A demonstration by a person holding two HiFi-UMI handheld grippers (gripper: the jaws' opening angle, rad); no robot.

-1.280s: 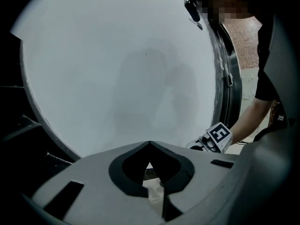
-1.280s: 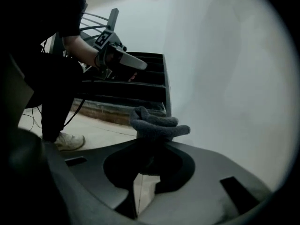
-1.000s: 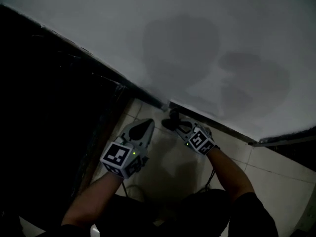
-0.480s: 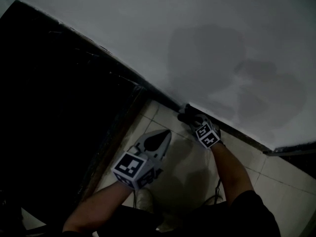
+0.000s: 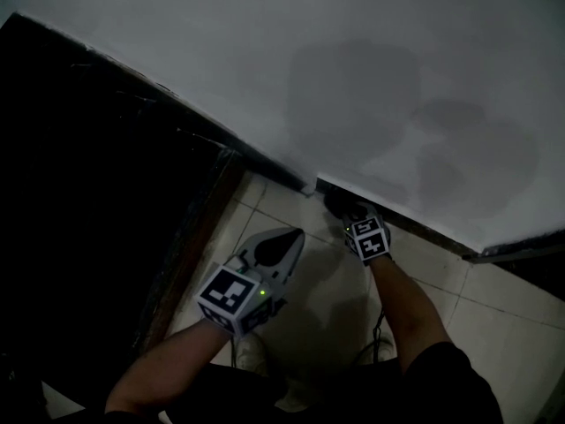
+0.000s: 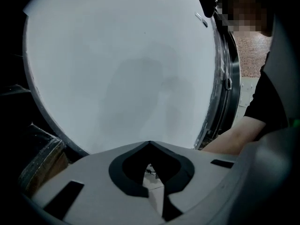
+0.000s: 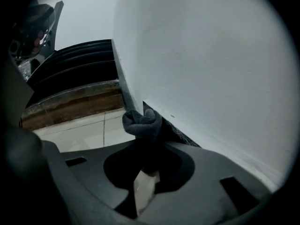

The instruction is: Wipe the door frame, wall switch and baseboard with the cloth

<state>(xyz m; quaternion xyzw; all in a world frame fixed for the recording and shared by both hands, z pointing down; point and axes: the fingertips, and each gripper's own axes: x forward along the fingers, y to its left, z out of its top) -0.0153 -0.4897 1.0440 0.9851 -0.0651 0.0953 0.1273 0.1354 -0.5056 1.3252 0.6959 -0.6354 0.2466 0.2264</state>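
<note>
A dark grey cloth (image 5: 336,201) is bunched in my right gripper (image 5: 346,211), which is shut on it. The wad presses against the dark baseboard (image 5: 424,231) near its left end, at the foot of the white wall (image 5: 371,78). In the right gripper view the cloth (image 7: 142,122) touches the baseboard (image 7: 180,134) just past the wall corner. My left gripper (image 5: 291,238) hovers over the floor tiles, shut and empty, a little left of the cloth. The black door frame (image 5: 212,148) runs along the wall's left edge. No wall switch is in view.
Pale floor tiles (image 5: 327,294) lie under both arms. A brown wooden threshold (image 7: 75,102) sits below the ribbed door frame (image 7: 75,64). A metal-edged frame (image 6: 226,78) and the person's forearm (image 6: 236,136) show right of the left gripper (image 6: 150,144).
My right gripper carried the cloth from just above the tiles up against the baseboard and slid slightly right. The left gripper stayed shut over the floor. The head view shifted.
</note>
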